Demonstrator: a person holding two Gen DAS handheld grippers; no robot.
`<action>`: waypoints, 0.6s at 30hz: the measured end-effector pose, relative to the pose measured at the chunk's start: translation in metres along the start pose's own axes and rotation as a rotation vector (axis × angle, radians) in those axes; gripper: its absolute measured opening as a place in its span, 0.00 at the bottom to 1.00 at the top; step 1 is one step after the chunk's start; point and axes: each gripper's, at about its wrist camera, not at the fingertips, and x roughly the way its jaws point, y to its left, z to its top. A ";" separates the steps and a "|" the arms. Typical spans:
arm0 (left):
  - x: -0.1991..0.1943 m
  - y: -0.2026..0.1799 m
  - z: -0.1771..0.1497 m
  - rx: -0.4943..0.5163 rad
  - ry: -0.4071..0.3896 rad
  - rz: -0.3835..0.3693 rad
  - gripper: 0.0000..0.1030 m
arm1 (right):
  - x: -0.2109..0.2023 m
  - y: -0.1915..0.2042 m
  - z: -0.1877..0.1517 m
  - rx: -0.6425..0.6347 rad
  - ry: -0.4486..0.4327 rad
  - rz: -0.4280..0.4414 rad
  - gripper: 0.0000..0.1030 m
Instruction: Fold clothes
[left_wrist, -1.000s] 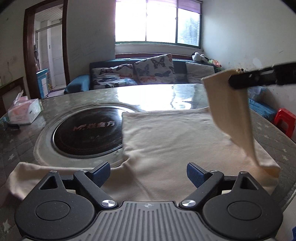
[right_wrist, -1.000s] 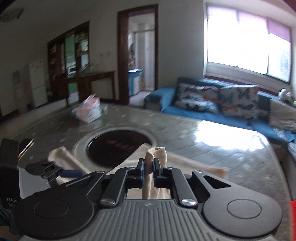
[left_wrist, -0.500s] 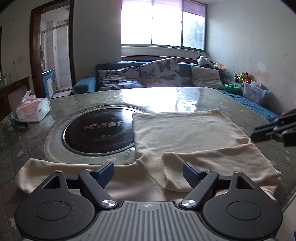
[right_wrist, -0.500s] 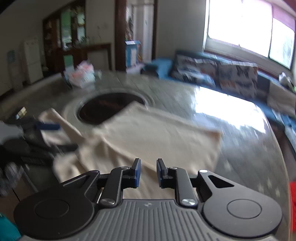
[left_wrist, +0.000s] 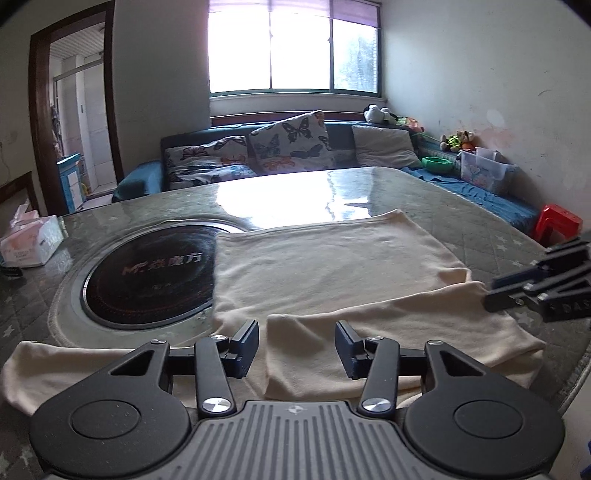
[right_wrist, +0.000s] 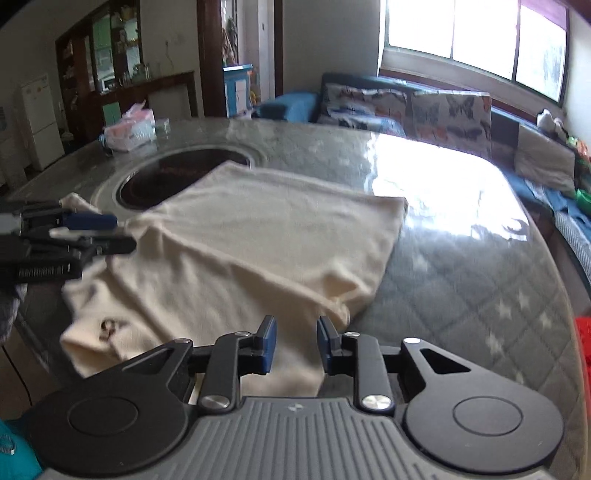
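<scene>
The soft cream cloth top (left_wrist: 332, 273) lies spread flat on the grey quilted tabletop (left_wrist: 480, 229), right in front of both tongs. One sleeve (left_wrist: 388, 332) is already folded in across the body, and its cut end lies just ahead of the left tongs (left_wrist: 297, 347). The other sleeve (left_wrist: 74, 365) sticks out flat to the left of them. One edge of the top covers a bit of the round black glass cooker plate (left_wrist: 147, 280) set in the tabletop.

The step in hand looks like the sleeve folding, with one side done and one to go. The left tongs are half open and have just been closing. The folded sleeve lies under the gap, but the pads do not press it. The right tongs (right_wrist: 293, 343) stand a little way open and have just been opening, and they hold nothing. They hang over the near hem of the top, and in the left view they sit by the folded sleeve's outer end.

Next, I think, a pair of tongs needs to pinch the flat sleeve near its end, lift it and lay it over the body. The cloth is floppy, so a low, firm pinch is best.

Far past the left tongs, a clear plastic box (left_wrist: 484, 171) sits on the blue sofa, but I cannot tell what is in it. A pink and white tissue box (left_wrist: 31, 243) on the left has a tissue poking out.
</scene>
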 end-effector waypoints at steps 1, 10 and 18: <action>0.002 -0.001 -0.001 0.003 0.007 -0.008 0.48 | 0.004 0.000 0.005 -0.001 -0.005 0.004 0.23; 0.016 0.006 -0.012 -0.008 0.073 -0.013 0.45 | 0.024 0.002 0.010 -0.059 0.013 0.004 0.30; 0.008 0.018 -0.021 -0.016 0.066 0.043 0.46 | 0.021 0.026 0.006 -0.147 0.024 0.047 0.40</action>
